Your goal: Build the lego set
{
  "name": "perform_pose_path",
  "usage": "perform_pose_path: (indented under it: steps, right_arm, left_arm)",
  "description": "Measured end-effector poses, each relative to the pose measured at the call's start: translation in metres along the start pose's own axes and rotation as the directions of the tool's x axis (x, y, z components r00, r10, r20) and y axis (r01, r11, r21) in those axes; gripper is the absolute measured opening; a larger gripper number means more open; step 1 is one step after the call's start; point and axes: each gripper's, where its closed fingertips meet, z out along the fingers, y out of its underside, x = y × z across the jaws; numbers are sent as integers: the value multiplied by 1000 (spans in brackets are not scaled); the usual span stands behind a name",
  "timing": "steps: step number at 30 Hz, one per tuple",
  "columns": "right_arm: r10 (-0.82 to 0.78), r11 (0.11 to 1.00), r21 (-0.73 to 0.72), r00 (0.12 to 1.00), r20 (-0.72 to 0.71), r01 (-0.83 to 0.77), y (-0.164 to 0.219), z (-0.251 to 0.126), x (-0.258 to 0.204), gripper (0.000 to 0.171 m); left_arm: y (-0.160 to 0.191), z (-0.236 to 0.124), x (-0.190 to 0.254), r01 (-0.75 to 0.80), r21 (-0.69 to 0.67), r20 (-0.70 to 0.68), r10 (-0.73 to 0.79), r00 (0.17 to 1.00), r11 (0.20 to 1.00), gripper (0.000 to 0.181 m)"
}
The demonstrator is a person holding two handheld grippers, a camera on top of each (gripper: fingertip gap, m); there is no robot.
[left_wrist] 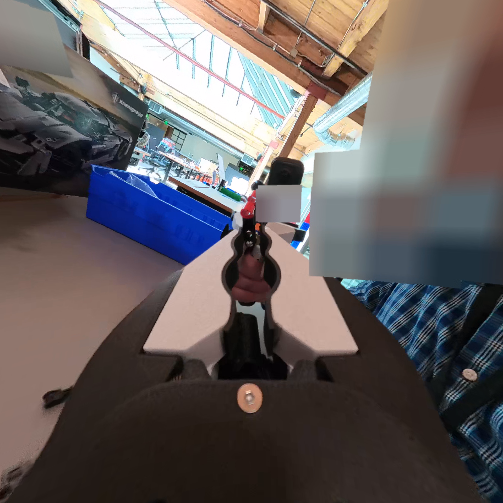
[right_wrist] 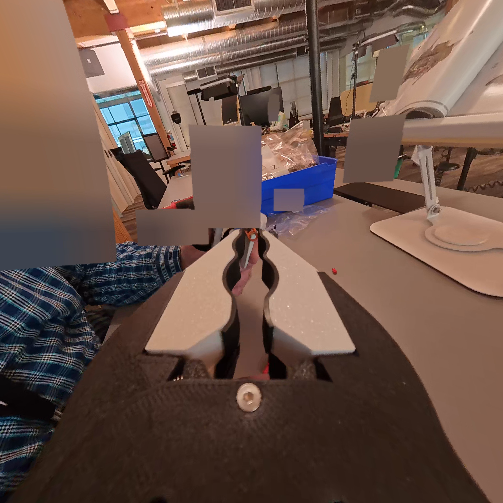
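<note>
Wooden beams, skylights and silver ducts run overhead in a wide workshop, and a grey bench point(right_wrist: 353, 261) carries the work. In the left wrist view, the left claw point(left_wrist: 251, 239) points up and across the bench, its white fingers point(left_wrist: 201, 294) nearly meeting at the tips around a slim black lego assembly point(left_wrist: 249, 231) with a red piece at its top; it looks pinched there. Through the gap lower down shows a hand point(left_wrist: 249, 283), apparently the one holding the other tool. A blue bin point(left_wrist: 152, 209) sits on the bench beyond, with the set's dark box point(left_wrist: 60, 136) standing behind it.

In the right wrist view, the right claw point(right_wrist: 251, 239) has its tips close together around a thin white lego piece point(right_wrist: 249, 251) with an orange connector point(right_wrist: 251, 233) at its end. A plaid sleeve point(right_wrist: 81, 285) crosses at left. A tiny red piece point(right_wrist: 334, 270) lies loose on the bench, near a white stand point(right_wrist: 435, 236) whose tray holds an open instruction booklet point(right_wrist: 449, 60).
</note>
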Motion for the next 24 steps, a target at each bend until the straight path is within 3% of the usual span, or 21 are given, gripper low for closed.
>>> perform_pose_path:
  steps: [15,24]
  right_arm:
    - [51,998,38,999,12,-51,-2,-5,3,11]
    - [36,999,29,999,30,-36,1,-1,-1,5]
  left_arm:
    - [5,2,-2,-38,-38,42,39,998,999,8]
    - [4,3,1,55,-3,-8,-55,998,998,7]
